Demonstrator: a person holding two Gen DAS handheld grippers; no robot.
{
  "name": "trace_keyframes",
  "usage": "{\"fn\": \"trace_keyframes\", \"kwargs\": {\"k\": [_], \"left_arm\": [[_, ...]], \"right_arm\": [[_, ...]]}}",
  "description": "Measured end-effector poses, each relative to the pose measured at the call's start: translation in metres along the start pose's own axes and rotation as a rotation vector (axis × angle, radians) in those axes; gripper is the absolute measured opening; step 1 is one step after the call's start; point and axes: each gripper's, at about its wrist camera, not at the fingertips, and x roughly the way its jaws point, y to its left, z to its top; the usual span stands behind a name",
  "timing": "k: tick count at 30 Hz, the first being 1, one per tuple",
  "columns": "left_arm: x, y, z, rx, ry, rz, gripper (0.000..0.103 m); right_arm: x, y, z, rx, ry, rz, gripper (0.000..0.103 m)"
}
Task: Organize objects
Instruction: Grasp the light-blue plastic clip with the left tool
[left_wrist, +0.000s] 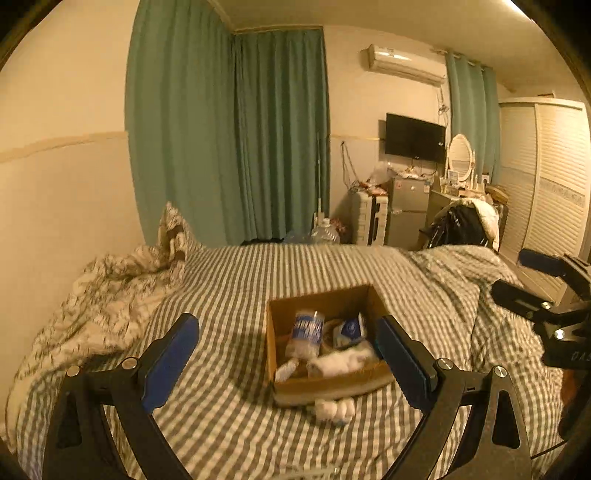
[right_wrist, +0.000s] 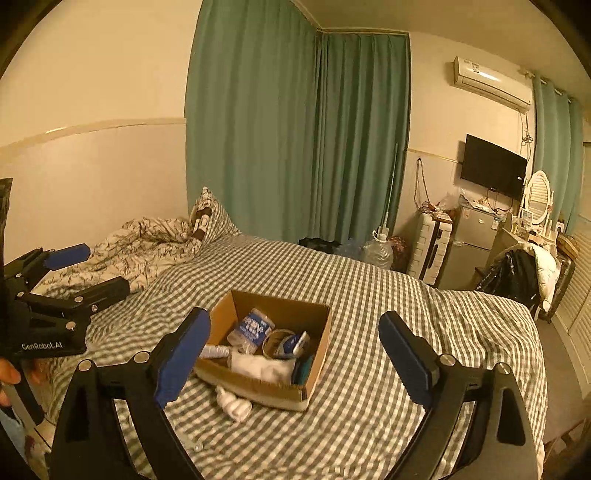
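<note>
An open cardboard box (left_wrist: 328, 387) (right_wrist: 258, 389) sits on the checked bed. In it lie a plastic water bottle (left_wrist: 306, 332) (right_wrist: 251, 328), a tape roll (right_wrist: 275, 341), a blue-white packet (left_wrist: 349, 330) (right_wrist: 291, 343) and white cloth (left_wrist: 343, 360) (right_wrist: 262, 365). A white rolled sock (left_wrist: 334, 410) (right_wrist: 232, 402) lies on the bed in front of the box. My left gripper (left_wrist: 288, 354) is open and empty above the bed, near the box. My right gripper (right_wrist: 295, 350) is open and empty, hovering before the box. Each gripper shows in the other's view, the right (left_wrist: 517, 280) and the left (right_wrist: 92, 269).
A crumpled quilt (left_wrist: 110, 280) (right_wrist: 147, 236) and pillow lie at the bed's far left by the wall. Green curtains (right_wrist: 303, 140) hang behind. A small fridge (right_wrist: 472, 247), suitcase, water jug, chair with clothes (right_wrist: 524, 269) and wardrobe (left_wrist: 546, 177) stand to the right.
</note>
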Motion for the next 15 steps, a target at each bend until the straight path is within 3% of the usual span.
{"fn": "trace_keyframes", "kwargs": {"k": [6,11,15], "left_arm": [[-0.001,0.007,-0.053,0.005,0.045,0.05,0.099],[0.021,0.009,-0.101,0.007,0.156,0.037,0.099],[0.049,-0.002,-0.133,0.068,0.246,0.053,0.099]], "right_arm": [[-0.001,0.009,-0.043,-0.004,0.055,-0.001,0.094],[0.028,0.008,-0.087,0.076,0.17,0.023,0.094],[0.05,0.007,-0.11,0.118,0.241,0.031,0.094]]}}
